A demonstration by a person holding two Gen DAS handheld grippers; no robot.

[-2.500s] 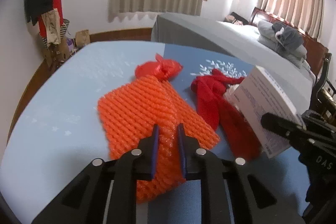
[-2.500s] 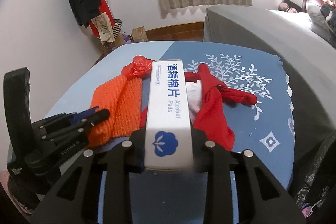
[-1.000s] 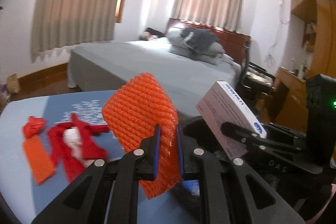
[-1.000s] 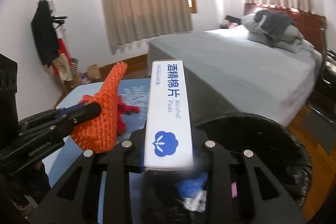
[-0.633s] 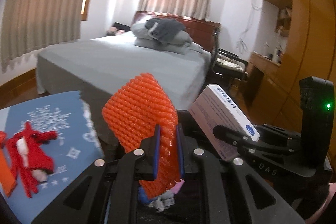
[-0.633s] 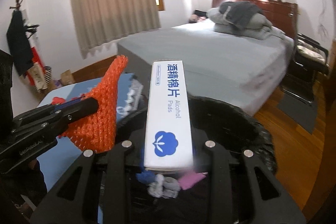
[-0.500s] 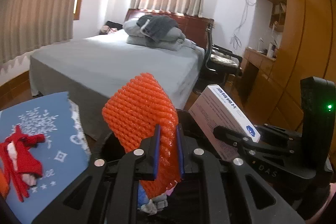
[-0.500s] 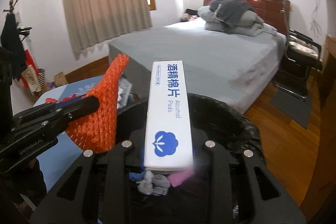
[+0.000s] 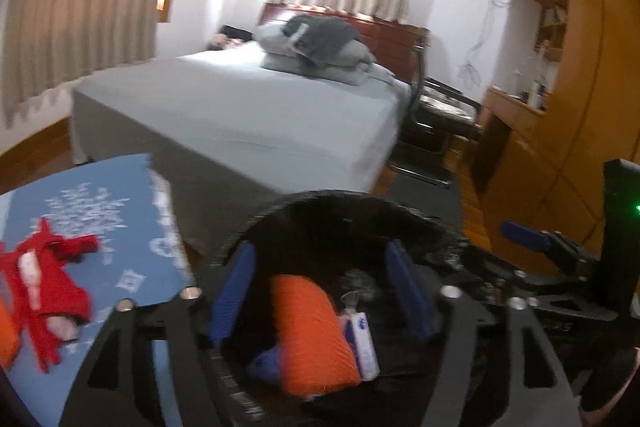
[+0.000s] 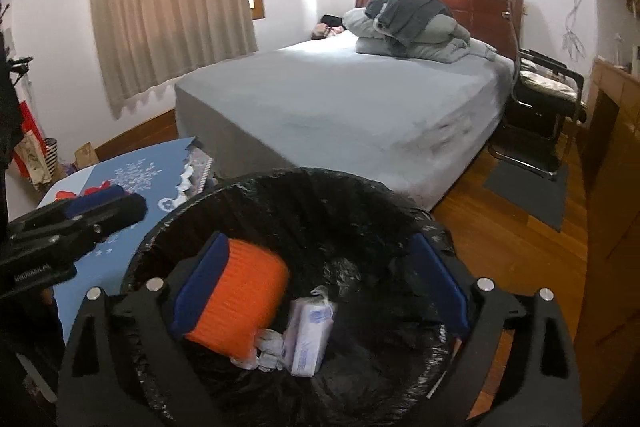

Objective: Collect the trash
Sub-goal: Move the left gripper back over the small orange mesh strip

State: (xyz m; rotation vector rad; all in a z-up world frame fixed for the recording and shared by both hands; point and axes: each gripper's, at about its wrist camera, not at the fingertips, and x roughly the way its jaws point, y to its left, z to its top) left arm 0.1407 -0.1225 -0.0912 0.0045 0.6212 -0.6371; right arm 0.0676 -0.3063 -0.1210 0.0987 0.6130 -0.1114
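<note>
R wrist: ribbed orange foam net (image 10: 240, 301) & flat white box (image 10: 308, 339) in crinkly black-lined bin (image 10: 320, 187).

bin mouth (image 10: 304, 183) wide open below, bed (image 10: 360, 107) right behind it, bench (image 9: 132, 227) edge crowding the left, floor (image 10: 520, 247) free on the right

I see a black bin liner (image 10: 328, 187) with an orange foam net (image 10: 240, 303) and a white alcohol pad box (image 10: 308, 335) printed in blue lying inside. My right gripper (image 10: 320, 287) is black with blue pads (image 10: 196, 283). The desk (image 9: 132, 227) wears a blue cloth with white leaf patterns, a red rag (image 9: 48, 291) on it. The bed (image 10: 360, 99) is grey, the curtains (image 10: 168, 7) beige.
</note>
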